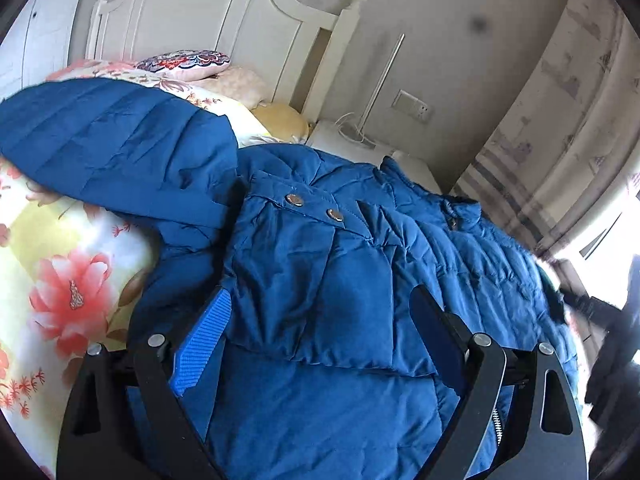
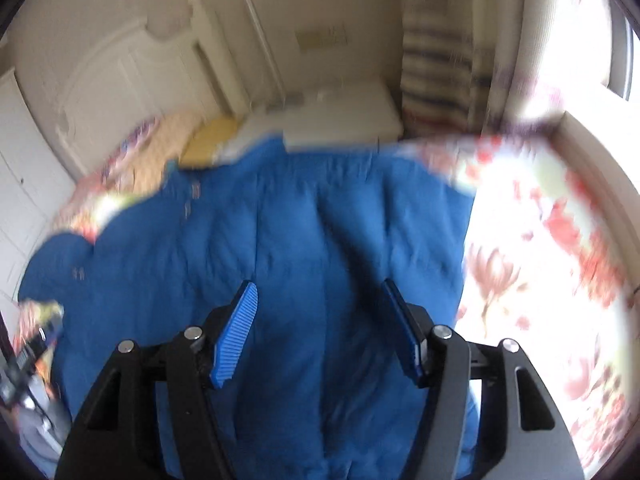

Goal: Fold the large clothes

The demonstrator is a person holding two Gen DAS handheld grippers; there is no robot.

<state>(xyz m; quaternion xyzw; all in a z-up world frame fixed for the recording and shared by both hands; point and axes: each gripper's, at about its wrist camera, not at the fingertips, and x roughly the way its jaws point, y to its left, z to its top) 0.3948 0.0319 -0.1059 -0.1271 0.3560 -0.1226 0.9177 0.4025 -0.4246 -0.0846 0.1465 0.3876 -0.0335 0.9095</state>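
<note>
Both claws are seen released, nothing clamped: the left gripper (image 1: 320,320) and right gripper (image 2: 320,320) are held just above the blue padded jacket (image 1: 340,264), spread on the floral bedspread (image 1: 60,280), its length running far toward the headboard (image 1: 208,12).

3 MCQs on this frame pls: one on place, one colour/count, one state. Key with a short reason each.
1. Where does the puffer jacket lie?
A. on the floral bedspread
B. on the nightstand
C. on the floor

2. What colour is the jacket?
A. red
B. blue
C. grey

3. How is the left gripper?
A. shut on the hood
B. shut on a sleeve
C. open, holding nothing

Key:
1 A: the puffer jacket is spread over the floral bedspread.
2 B: its quilted fabric is blue in both views.
3 C: the left gripper has its fingers wide apart above the jacket, with no fabric pinched.
</note>
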